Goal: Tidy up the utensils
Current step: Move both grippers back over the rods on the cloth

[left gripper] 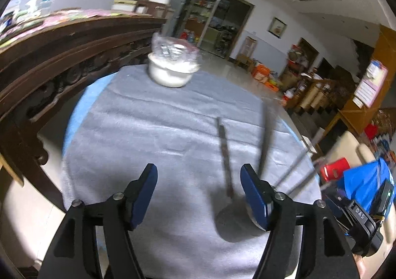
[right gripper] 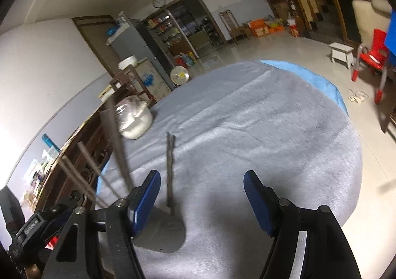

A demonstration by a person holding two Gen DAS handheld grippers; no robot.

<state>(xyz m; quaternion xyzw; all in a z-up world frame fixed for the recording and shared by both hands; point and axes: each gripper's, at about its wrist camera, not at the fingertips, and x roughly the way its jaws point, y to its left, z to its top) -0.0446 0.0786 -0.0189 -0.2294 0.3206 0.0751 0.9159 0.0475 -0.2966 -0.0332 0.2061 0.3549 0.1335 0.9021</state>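
Grey cloth (left gripper: 153, 125) over a blue-edged round table fills the left wrist view, with a carved dark wooden cabinet (left gripper: 61, 56) just beyond it on the left. One white bowl (left gripper: 169, 73), wrapped in clear plastic, sits at the table's far edge. One flat metal spatula (left gripper: 229, 180) lies on the cloth, its blade partly hidden behind the right finger, its handle pointing away. Three more thin rods (left gripper: 268, 140) show blurred at the right, and what they are cannot be told. The left gripper (left gripper: 199, 175) is released, its jaws wide apart with nothing between them but cloth.

Over to the right wrist view: same cloth (right gripper: 259, 130), floor and cluttered shelves behind. One bowl (right gripper: 136, 123) at the table's left edge, one spatula (right gripper: 170, 180) lying just inside the left finger, its blade partly covered by that finger. Three blurred rods (right gripper: 116, 140) slant up at the left beside the other device. The right gripper (right gripper: 201, 186) is also released, gripping nothing. One red chair (right gripper: 371, 56) and one white stool (right gripper: 342, 53) stand on the floor beyond.
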